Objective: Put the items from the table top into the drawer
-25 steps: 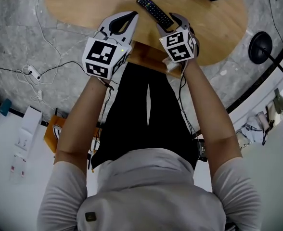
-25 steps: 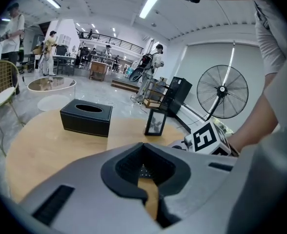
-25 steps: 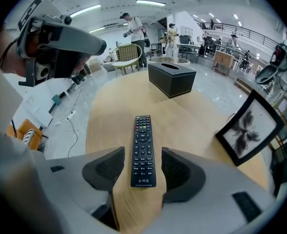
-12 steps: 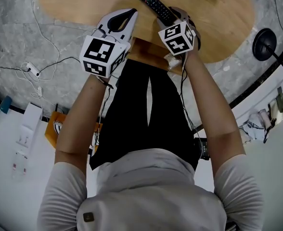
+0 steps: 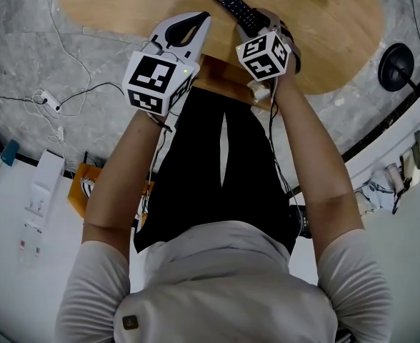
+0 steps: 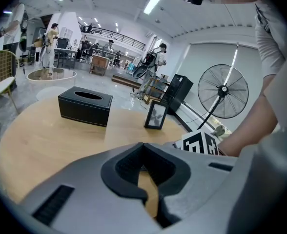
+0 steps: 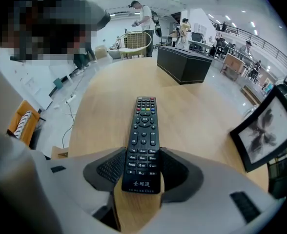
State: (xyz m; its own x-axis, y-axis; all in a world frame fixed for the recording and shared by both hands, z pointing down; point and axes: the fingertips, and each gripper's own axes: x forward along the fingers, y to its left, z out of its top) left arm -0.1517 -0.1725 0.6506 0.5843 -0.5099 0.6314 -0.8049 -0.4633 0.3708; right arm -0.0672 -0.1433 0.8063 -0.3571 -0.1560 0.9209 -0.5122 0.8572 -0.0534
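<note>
**Right gripper [image 7: 143, 156] closing around remote control [image 7: 142, 140]; left gripper [image 6: 142, 146] shut and empty**

1. Remote control. The black remote control lies flat on the wooden table [image 5: 124, 6], keypad up. In the head view it sits diagonally near the table's near edge, and its near end is covered by the right gripper. It is on the table top, not in a drawer.

2. Right gripper. It points steeply down at the table. The right gripper view shows the near end of the remote control between the two jaws, with one ribbed pad [image 7: 109, 167] along each long edge. The jaws are closing. The pads sit right at the edges of the remote control, and a firm grip cannot be confirmed.

3. Left gripper. It is held above the near edge of the table, just beside the right gripper and to its left. The left gripper view shows the jaw tips meeting. Nothing is between them, and only table surface shows through the gap behind the tips.

4. Wooden panel [image 5: 217, 77]. It projects from under the near edge of the table, between the two grippers. Whether it is the drawer cannot be told.

5. Other items on the table. A black tissue box [image 6: 85, 106] and an upright picture frame [image 6: 155, 116] stand farther back, well apart from the remote control. A standing fan [image 6: 223, 90] is on the floor beyond the table.
</note>
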